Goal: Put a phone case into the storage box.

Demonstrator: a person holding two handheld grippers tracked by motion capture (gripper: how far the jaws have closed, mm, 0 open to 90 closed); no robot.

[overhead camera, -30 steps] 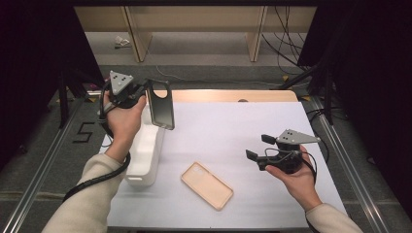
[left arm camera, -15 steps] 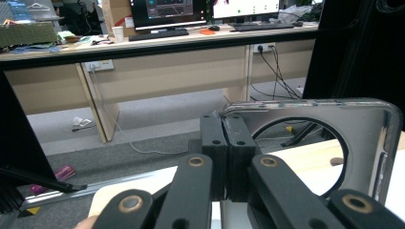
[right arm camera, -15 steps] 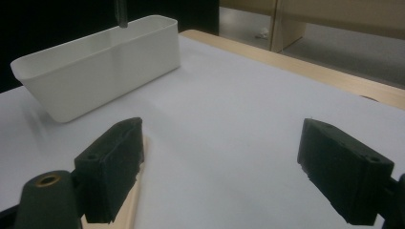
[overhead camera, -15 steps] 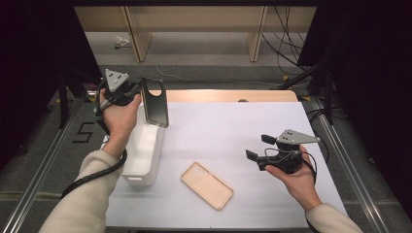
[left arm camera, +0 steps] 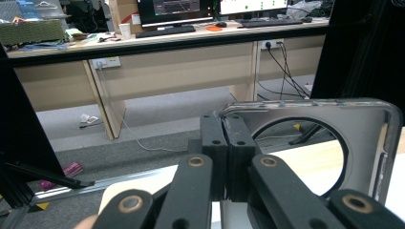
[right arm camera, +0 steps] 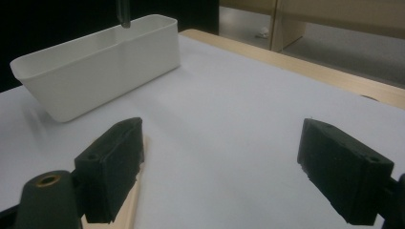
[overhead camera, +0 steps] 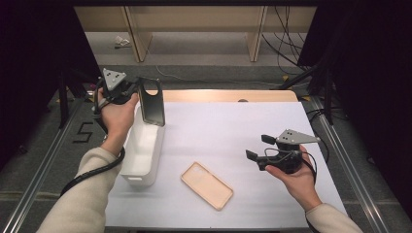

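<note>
My left gripper (overhead camera: 136, 92) is shut on the top edge of a dark grey phone case (overhead camera: 152, 103) with a large round camera hole, and holds it hanging upright over the far end of a white bin (overhead camera: 141, 150). In the left gripper view the pads (left arm camera: 224, 143) pinch the case's rim (left arm camera: 305, 106). A tan phone case (overhead camera: 207, 185) lies flat on the white mat near the front. My right gripper (overhead camera: 258, 148) stands open above the mat at the right, with nothing between its pads (right arm camera: 114, 157); the tan case's edge (right arm camera: 131, 205) shows beside its left jaw.
The white mat (overhead camera: 228, 126) covers a wooden table (overhead camera: 218, 95). Metal rails (overhead camera: 39, 184) run along both sides. In the right gripper view the bin (right arm camera: 95, 71) stands at the far left. Desks and cables lie beyond the table.
My left gripper has carried the dark case a little to the left and toward the far end of the bin. The right gripper has stayed where it was.
</note>
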